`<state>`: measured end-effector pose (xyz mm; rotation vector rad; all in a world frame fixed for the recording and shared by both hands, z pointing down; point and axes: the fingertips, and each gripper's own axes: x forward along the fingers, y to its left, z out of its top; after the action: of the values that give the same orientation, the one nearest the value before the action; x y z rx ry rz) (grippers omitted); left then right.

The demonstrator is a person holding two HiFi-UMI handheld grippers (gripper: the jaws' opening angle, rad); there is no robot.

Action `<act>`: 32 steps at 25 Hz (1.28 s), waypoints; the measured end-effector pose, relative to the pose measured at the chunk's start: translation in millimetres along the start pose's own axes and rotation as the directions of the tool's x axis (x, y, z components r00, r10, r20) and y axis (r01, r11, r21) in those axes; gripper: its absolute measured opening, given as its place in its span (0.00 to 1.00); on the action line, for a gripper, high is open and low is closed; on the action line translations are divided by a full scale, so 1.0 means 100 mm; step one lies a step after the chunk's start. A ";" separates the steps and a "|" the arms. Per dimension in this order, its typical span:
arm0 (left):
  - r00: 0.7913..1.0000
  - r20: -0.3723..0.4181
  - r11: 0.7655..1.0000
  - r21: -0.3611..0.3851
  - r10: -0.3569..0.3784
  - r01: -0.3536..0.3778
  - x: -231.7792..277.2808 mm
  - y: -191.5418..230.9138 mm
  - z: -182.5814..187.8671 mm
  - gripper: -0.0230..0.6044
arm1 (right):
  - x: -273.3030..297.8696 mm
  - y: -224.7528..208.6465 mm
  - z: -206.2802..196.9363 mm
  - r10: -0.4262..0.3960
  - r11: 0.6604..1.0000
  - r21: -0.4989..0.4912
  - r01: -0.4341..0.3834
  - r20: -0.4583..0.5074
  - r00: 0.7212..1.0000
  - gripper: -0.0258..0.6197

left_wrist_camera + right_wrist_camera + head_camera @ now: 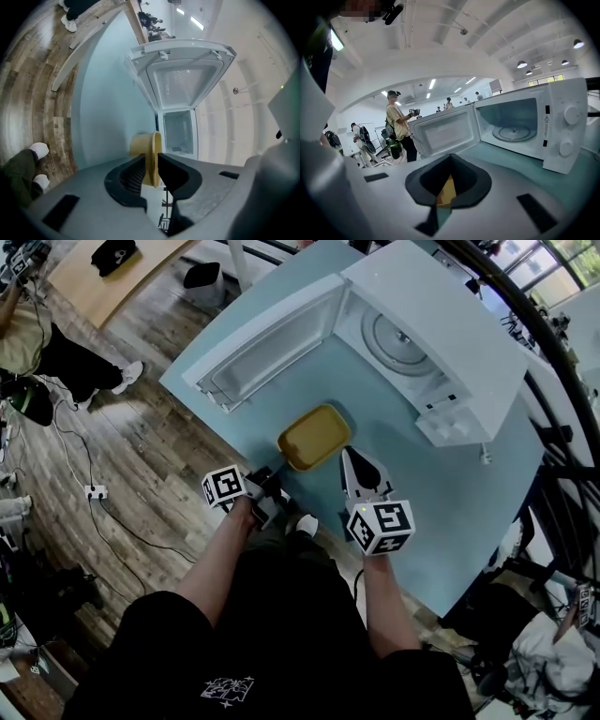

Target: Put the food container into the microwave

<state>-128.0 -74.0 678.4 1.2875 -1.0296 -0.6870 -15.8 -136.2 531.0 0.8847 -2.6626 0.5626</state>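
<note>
**Risk: container slips or tips from rim-only grips**

Food container (pixel 314 435) sits mid-frame over the table (pixel 441 512), below the open microwave (pixel 441 343); lifted or resting, cannot tell.

Left gripper (pixel 274 474): jaws clamped on the near-left rim, thin edge only.

Right gripper (pixel 349 457): jaws nearly together, with a yellow sliver of rim between them, so it probably pinches.

Judged hazards:
- Uneven lift twists the rim out of one grip.
- The container dips.
- The container clips the door (pixel 267 343) at upper left, or the cavity sill.

Bright room; ceiling lamps (pixel 521 64) glow far on the right. Edges bend and go dark. Near parts look blurry.
</note>
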 end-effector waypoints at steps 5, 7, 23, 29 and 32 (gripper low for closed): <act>1.000 -0.004 1.000 -0.010 0.006 -0.006 0.01 0.04 0.00 0.17 | -0.01 -0.03 -0.02 -0.009 1.000 0.002 0.009 -0.008 1.000 0.05; 1.000 -0.005 1.000 -0.019 0.001 -0.001 0.01 0.05 0.01 0.17 | -0.02 -0.05 -0.03 -0.012 1.000 0.004 0.012 -0.010 1.000 0.05; 0.999 0.025 0.997 -0.067 -0.048 0.050 0.02 -0.02 0.08 0.08 | 0.00 -0.07 -0.04 -0.021 1.000 0.005 0.021 -0.014 1.000 0.05; 0.997 0.027 0.996 -0.064 -0.067 0.069 0.02 -0.08 0.11 0.08 | 0.01 -0.06 -0.02 -0.021 1.000 0.005 0.021 -0.010 1.000 0.05; 0.998 0.027 0.997 -0.060 -0.050 0.052 0.01 -0.07 0.12 0.08 | 0.01 -0.06 0.00 -0.023 1.000 0.006 0.023 -0.005 1.000 0.05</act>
<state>-137.3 -80.8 671.2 1.2586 -0.9921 -0.7698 -13.0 -141.1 533.1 0.9126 -2.6440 0.5674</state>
